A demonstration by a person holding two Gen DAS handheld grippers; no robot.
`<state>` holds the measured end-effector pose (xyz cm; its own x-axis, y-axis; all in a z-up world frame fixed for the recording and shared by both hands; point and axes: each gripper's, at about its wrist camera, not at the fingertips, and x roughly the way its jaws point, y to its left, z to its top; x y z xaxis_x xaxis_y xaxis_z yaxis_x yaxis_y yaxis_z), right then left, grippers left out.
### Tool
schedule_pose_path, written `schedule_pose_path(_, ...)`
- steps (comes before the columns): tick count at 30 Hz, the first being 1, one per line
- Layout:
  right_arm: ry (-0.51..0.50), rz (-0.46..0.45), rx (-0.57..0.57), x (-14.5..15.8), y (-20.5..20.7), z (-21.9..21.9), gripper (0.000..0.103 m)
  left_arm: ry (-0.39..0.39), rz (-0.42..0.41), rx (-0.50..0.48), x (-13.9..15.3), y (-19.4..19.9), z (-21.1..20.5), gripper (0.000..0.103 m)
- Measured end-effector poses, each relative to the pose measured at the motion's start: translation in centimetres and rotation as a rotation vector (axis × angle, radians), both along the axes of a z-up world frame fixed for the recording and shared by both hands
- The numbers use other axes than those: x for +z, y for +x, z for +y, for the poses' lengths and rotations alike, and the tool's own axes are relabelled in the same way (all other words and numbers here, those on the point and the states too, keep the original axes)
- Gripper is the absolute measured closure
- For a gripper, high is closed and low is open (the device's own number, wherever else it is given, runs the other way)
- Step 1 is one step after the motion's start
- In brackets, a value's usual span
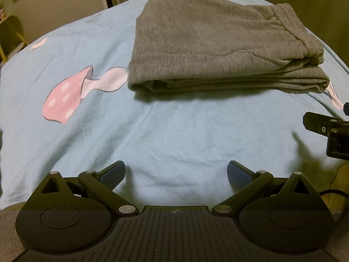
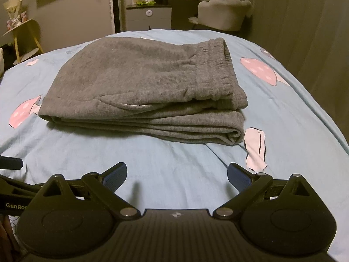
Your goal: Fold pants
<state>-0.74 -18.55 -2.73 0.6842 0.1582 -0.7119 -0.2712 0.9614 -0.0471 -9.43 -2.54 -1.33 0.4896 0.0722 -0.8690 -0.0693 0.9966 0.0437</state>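
1. Left wrist view: pants (image 1: 209, 50) lie folded in the upper centre-right, long axis across the frame, well ahead of the left gripper (image 1: 176, 173), jaws wide and empty.
2. Right wrist view: pants (image 2: 141, 91) sit upper centre, straight ahead of the right gripper (image 2: 177, 174), also wide, empty; neither looks clearly nearer.

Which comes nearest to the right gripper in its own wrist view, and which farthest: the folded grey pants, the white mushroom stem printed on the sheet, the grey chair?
1. White mushroom stem: just ahead of the right gripper, to its right.
2. Folded grey pants: mid-bed, straight ahead.
3. Grey chair: beyond the bed, far right.
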Motion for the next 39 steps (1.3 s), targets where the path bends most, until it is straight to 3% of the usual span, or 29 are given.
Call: schedule_pose_path(39, -0.016, -0.004, 0.006, 0.07, -0.23, 0.22, 0.004, -0.007, -0.004, 0.008, 0.21, -0.16, 0.17, 0.000)
